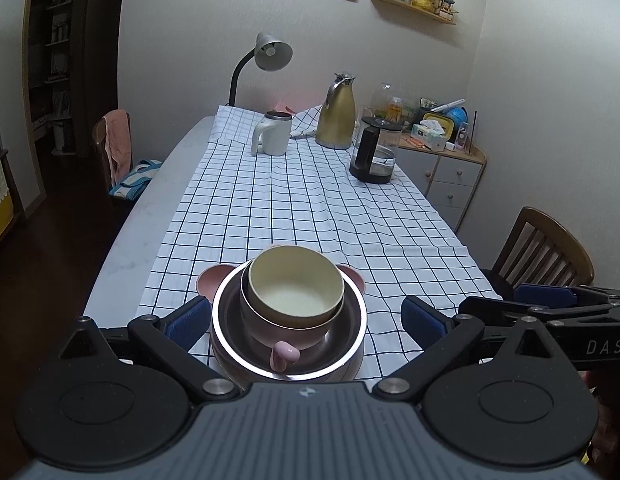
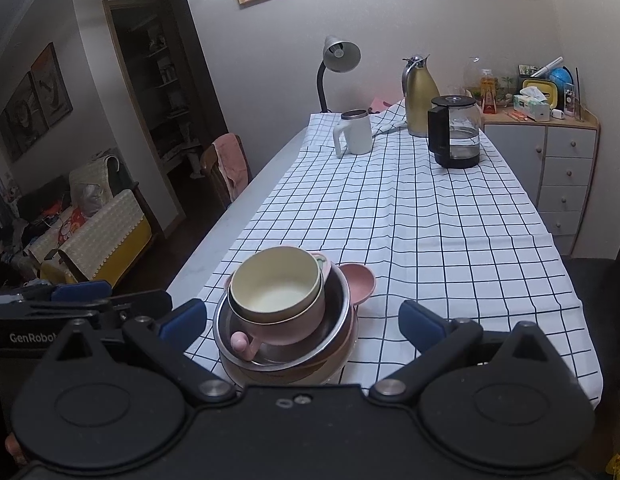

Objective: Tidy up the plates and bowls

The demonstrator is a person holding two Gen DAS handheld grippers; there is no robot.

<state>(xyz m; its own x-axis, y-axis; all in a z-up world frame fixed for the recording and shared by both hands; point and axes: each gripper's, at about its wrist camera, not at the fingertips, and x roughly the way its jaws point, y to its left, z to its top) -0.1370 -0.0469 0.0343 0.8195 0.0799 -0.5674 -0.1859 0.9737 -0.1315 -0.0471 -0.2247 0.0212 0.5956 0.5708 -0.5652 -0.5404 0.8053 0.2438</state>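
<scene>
A nested stack stands near the table's front edge. A cream bowl (image 1: 296,286) (image 2: 276,284) sits in a pink handled cup (image 1: 284,354) (image 2: 246,344), inside a steel bowl (image 1: 357,312) (image 2: 337,332), on a pink eared plate (image 1: 208,280) (image 2: 359,280). My left gripper (image 1: 306,318) is open, its blue pads either side of the stack. My right gripper (image 2: 304,322) is open too, with the stack toward its left finger (image 2: 182,320). Each gripper shows at the edge of the other's view.
A checked tablecloth (image 1: 294,208) covers the long table. At the far end stand a white mug (image 1: 272,132), a gold thermos (image 1: 337,118), a glass kettle (image 1: 373,152) and a desk lamp (image 1: 270,52). Wooden chairs (image 1: 545,252) stand at both sides; a drawer cabinet (image 2: 565,176) stands right.
</scene>
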